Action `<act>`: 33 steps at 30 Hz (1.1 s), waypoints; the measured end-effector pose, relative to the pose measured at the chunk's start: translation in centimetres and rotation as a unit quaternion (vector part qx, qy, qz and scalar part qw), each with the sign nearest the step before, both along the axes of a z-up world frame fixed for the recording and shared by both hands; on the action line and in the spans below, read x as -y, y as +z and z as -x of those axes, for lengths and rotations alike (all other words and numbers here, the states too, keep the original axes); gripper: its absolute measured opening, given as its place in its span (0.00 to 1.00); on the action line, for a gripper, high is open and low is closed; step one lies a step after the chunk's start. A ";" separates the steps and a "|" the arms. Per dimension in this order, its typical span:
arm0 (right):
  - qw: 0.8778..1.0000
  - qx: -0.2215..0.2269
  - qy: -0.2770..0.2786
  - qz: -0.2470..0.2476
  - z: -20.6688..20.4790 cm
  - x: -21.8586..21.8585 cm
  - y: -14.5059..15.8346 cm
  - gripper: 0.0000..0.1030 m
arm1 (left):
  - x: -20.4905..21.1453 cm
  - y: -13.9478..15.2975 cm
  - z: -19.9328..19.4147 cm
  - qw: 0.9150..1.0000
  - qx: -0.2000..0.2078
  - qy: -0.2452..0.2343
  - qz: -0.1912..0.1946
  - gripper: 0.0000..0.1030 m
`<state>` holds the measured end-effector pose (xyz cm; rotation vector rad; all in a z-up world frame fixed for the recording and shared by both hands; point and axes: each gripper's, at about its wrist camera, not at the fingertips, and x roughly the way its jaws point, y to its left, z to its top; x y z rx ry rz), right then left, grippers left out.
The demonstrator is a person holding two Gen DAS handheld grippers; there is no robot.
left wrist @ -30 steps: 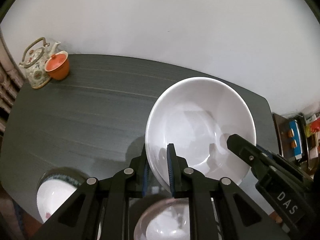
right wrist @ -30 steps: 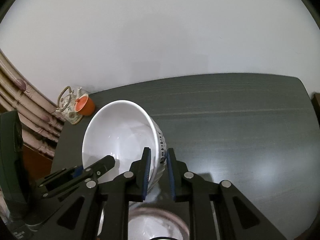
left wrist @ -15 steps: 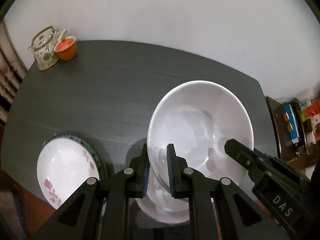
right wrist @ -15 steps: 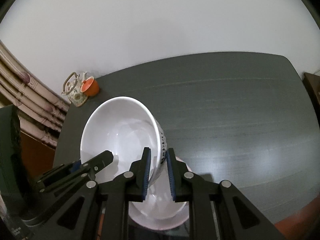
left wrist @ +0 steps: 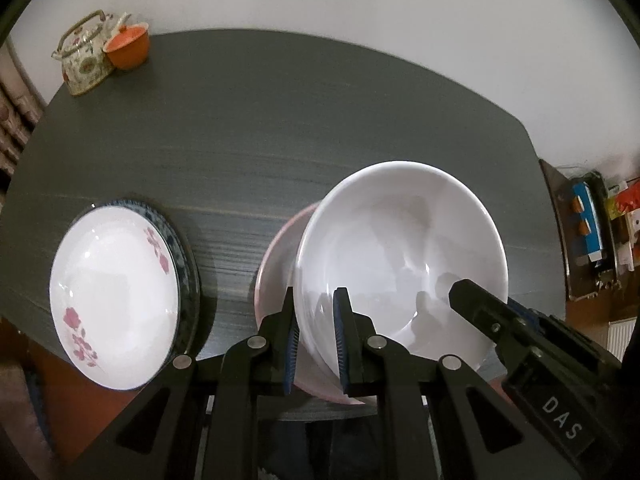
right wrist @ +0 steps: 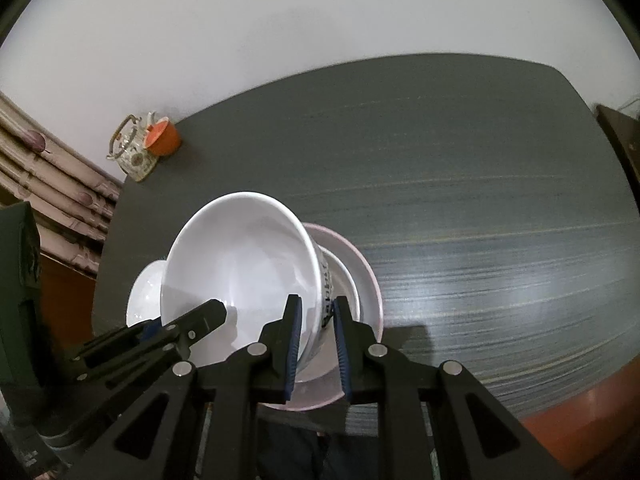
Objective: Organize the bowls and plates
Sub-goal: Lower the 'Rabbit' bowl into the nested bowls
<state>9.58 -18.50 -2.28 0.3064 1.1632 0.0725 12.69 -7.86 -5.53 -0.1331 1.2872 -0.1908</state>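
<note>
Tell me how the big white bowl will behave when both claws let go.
The white bowl looks glazed, so probably slippery and breakable. Each claw pinches its rim over the pink-rimmed bowl; released tilted, it may rock or clatter before nesting.

Near edge of the dark table (left wrist: 280,152) is crowded: a large white bowl (left wrist: 400,256) hangs tilted over a pink-rimmed plate (left wrist: 272,264), with both grippers at its rim closing off that ground; just to its left a flowered plate (left wrist: 112,300) on a blue-rimmed plate (left wrist: 182,252) fills the near left corner; a narrow bare strip separates the two stacks; a teapot (left wrist: 82,60) touching an orange cup (left wrist: 128,46) blocks the far left corner; the middle, far edge and right half (right wrist: 480,184) lie open.
</note>
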 end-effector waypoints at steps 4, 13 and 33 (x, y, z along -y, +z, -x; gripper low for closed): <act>1.000 -0.011 -0.001 0.001 0.1 0.0 -1.2 0.17 | 0.0 -1.0 -0.1 1.000 -0.008 -0.001 -0.007 0.13; 1.000 -0.026 -0.002 0.000 0.0 0.2 -2.6 0.17 | 0.6 -2.2 -0.6 1.000 -0.014 -0.004 -0.022 0.13; 1.000 -0.030 0.003 -0.002 0.0 0.5 -3.3 0.19 | 2.0 -2.4 -0.1 0.997 0.013 -0.023 -0.076 0.14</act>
